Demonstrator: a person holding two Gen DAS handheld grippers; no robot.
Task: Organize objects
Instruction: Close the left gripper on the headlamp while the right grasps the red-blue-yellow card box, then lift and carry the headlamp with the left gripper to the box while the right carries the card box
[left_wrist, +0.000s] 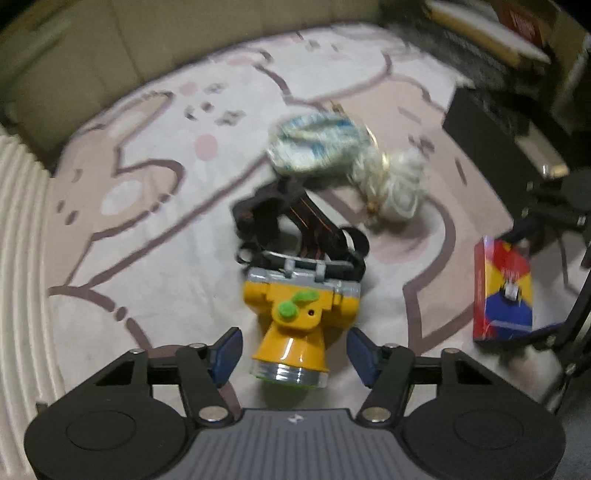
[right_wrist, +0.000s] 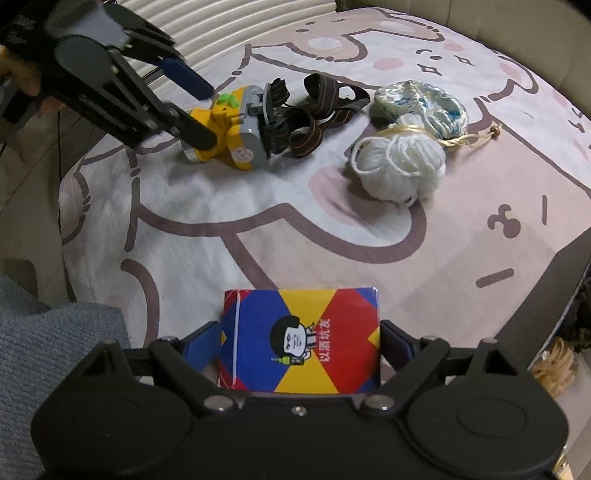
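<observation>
the bed is covered with a soft sheet (right_wrist: 258, 206) in pale pink and white, printed with thick brown cartoon outlines. four things sit on it.

the headlamp (left_wrist: 295, 314) is glossy yellow plastic with a flared cone nose, a clear ribbed lens ring, a grey hinge block and two fuzzy-looking green knobs on top. its strap (left_wrist: 295, 225) is a tangle of black elastic with thin orange stripes, piled behind it. the left gripper (left_wrist: 291, 354) has its blue pads on either side of the lamp's nose, with a clear gap on both sides, so it's not squeezing anything (the left view is blurry, though).

the box (right_wrist: 301, 339) is a flat cardboard rectangle in red, yellow and blue triangles with a cartoon face on it. it lies near the sheet's edge, and the right gripper (right_wrist: 299, 347) is spread wide around it; pads look right against its sides, but i can't tell if they really press.

further back, a fluffy white yarn ball (right_wrist: 399, 166) touches a crinkly blue-and-white pouch (right_wrist: 421, 103) with a tan cord.
</observation>
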